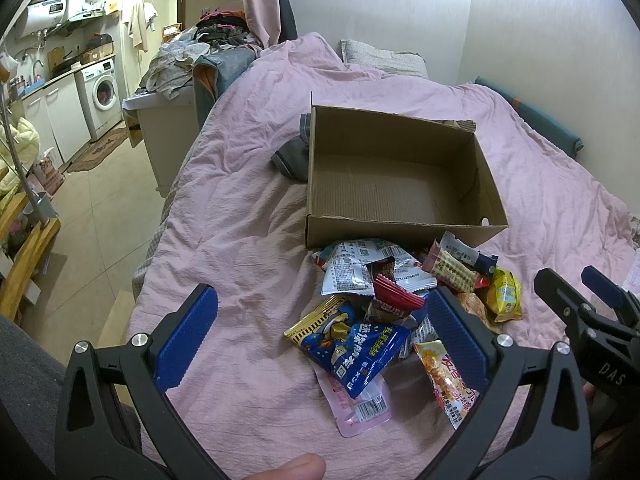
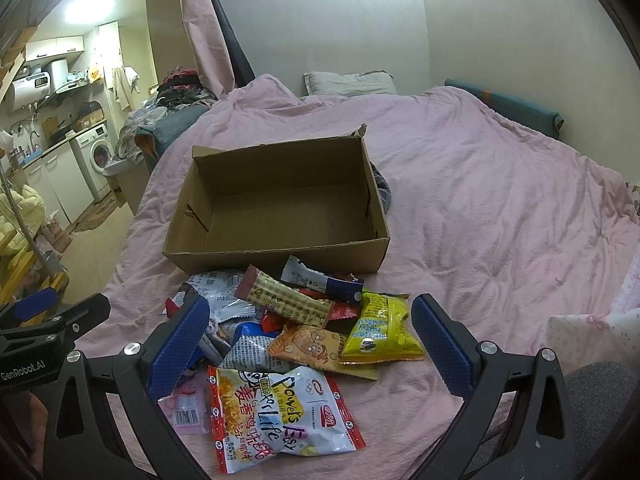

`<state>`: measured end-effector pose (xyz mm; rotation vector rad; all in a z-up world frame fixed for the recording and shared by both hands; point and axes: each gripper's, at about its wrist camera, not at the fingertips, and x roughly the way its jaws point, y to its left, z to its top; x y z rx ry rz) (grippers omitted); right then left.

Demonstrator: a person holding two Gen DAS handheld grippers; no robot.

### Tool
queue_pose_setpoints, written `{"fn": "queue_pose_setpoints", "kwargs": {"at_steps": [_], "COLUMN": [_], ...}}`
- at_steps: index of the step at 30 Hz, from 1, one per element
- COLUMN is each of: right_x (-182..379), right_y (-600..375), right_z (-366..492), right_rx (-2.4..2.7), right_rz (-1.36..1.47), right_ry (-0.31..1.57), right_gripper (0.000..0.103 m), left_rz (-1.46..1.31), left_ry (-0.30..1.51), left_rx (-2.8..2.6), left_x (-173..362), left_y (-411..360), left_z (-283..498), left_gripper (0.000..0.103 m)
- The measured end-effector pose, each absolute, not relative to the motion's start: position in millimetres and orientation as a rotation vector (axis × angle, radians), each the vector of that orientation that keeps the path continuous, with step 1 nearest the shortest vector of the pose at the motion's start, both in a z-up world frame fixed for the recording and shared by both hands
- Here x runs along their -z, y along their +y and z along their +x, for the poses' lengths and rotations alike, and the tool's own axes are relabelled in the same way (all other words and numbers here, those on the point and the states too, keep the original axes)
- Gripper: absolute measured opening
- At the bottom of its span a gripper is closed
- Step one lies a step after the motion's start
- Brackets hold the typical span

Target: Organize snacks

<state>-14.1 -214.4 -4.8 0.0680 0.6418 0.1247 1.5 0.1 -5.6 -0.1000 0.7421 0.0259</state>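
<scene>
My left tool (image 1: pixel 320 336) and right tool (image 2: pixel 310 340) were both wide open, holding nothing, above the snack pile (image 2: pixel 304 320) beside the empty box (image 2: pixel 280 216) on the bed (image 2: pixel 500 200).

Bed covered by a wrinkled pink duvet (image 1: pixel 248 184). Pillow (image 2: pixel 348 82) at the far end against the wall; a teal cushion (image 2: pixel 508 106) lies far right along the wall. A grey sock (image 1: pixel 292 158) rests on the duvet, mid-bed. Clothes pile (image 1: pixel 192 52) heaped on a unit left of the bed. Far left: washer (image 1: pixel 102 92) under a table, white cabinets (image 1: pixel 60 120) beside it, water heater (image 1: pixel 44 14) mounted above. Rug (image 1: pixel 100 150) on the tiled floor before the washer.
</scene>
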Motion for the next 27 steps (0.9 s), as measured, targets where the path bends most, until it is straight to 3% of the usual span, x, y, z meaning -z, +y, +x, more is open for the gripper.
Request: {"fn": "queue_pose_setpoints", "kwargs": {"at_steps": [27], "right_x": [5.7], "right_y": [-215.4], "right_z": [-14.4], "right_rx": [-0.123], "right_rz": [0.062], "right_ry": [0.646], "right_gripper": [0.103], "left_rz": [-0.096], "left_ry": [0.746], "left_rx": [-0.037], "left_x": [9.9], "left_y": [2.2], "left_z": [0.5], "left_gripper": [0.103]}}
